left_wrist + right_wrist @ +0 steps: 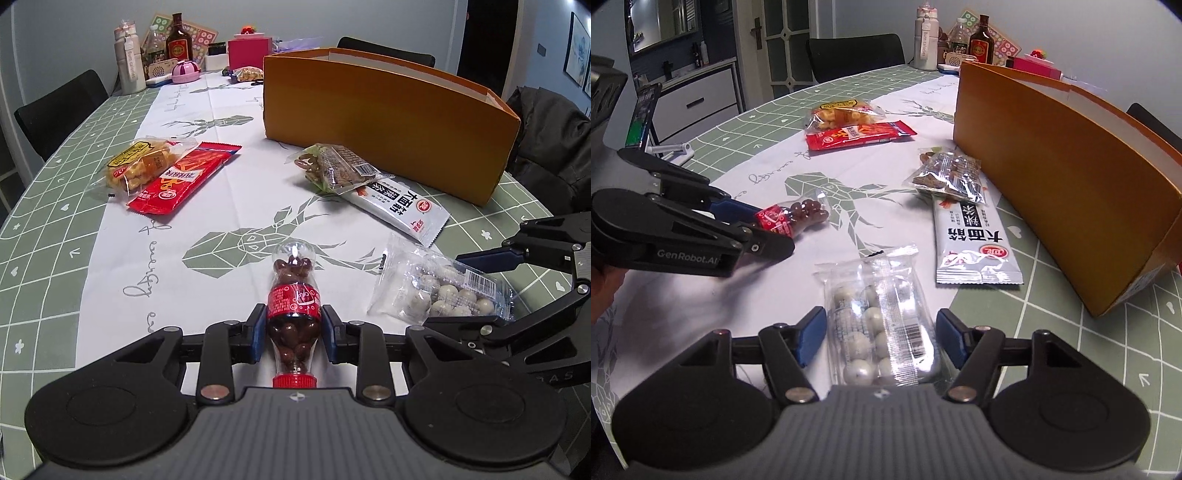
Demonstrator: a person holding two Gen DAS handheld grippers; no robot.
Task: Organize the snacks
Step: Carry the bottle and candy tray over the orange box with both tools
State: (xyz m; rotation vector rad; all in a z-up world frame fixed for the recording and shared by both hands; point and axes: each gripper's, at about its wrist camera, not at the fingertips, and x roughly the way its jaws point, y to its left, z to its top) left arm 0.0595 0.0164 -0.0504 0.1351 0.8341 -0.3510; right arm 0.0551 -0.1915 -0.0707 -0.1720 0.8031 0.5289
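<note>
While the orange cardboard box (388, 122) stands open-topped at the far right of the table (44, 206), none of the snacks visible sits inside it; its interior is mostly hidden, so sorting looks barely begun, with all six packets seen still lying on the tablecloth.

Box, orange: one. Far right, upright, presumably the destination.

White sachet with black lettering (402, 206): one. Flat, just in front of the box, its far end under the nut packet.

Red sachet (184, 177): one. Far left, partly under the yellow puffed snack.

Yellow puffed-snack bag (140, 162): one. Far left, overlapping the red sachet.

Clear nut packet (332, 166): one. Near the box's front wall, on top of the white sachet.

Clear bag of white coated balls (882, 325): one. Near right. It lies between the blue pads of the right gripper (882, 339); small gaps show on both sides, so the pads seem not yet pressed on it, though the jaws stand part-closed around it.

Cola-shaped bottle of chocolate balls (293, 317): one. Near centre, cap toward the camera, on its side. The left gripper (295, 332) is clamped on it just below the red label.

Remaining, by judgement: carry the bottle to the box, close on the white-ball bag, then four further packets.
</note>
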